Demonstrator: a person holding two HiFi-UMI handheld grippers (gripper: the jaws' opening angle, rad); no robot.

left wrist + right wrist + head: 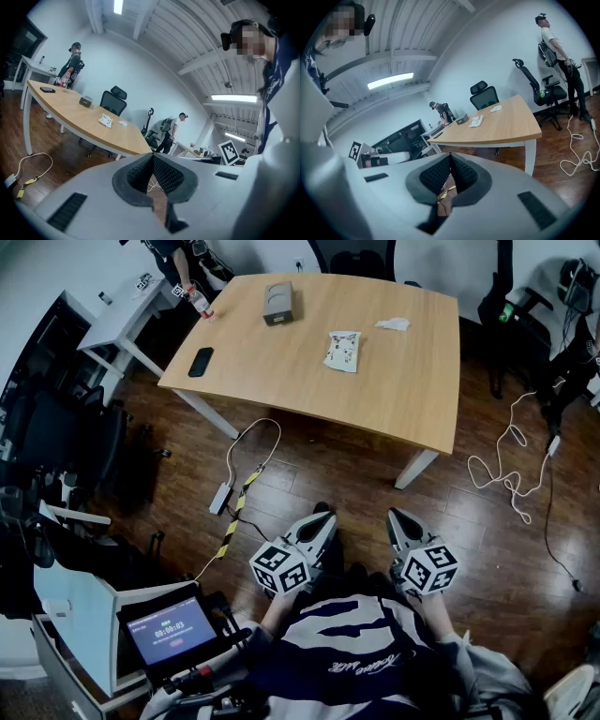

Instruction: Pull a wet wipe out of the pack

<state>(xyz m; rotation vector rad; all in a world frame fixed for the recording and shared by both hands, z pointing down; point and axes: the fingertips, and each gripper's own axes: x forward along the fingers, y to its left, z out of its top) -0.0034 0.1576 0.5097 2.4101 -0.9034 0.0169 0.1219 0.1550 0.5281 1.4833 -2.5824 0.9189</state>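
Note:
The wet wipe pack (343, 350) lies flat on the wooden table (412, 390), far ahead of me; it also shows in the left gripper view (106, 121) and the right gripper view (476, 121). A crumpled white wipe (393, 324) rests just beyond it. Both grippers hang close to my body over the floor, well short of the table. My left gripper (323, 518) is shut with nothing in it, its pads (140, 171) meeting at the tip. My right gripper (397, 518) is shut and empty too.
On the table are also a grey box (278, 303) and a black phone (201, 362). Cables (511, 470) and a power strip (221, 498) lie on the wooden floor. Office chairs, a white side table (122, 320) and a screen (171, 629) stand at the left.

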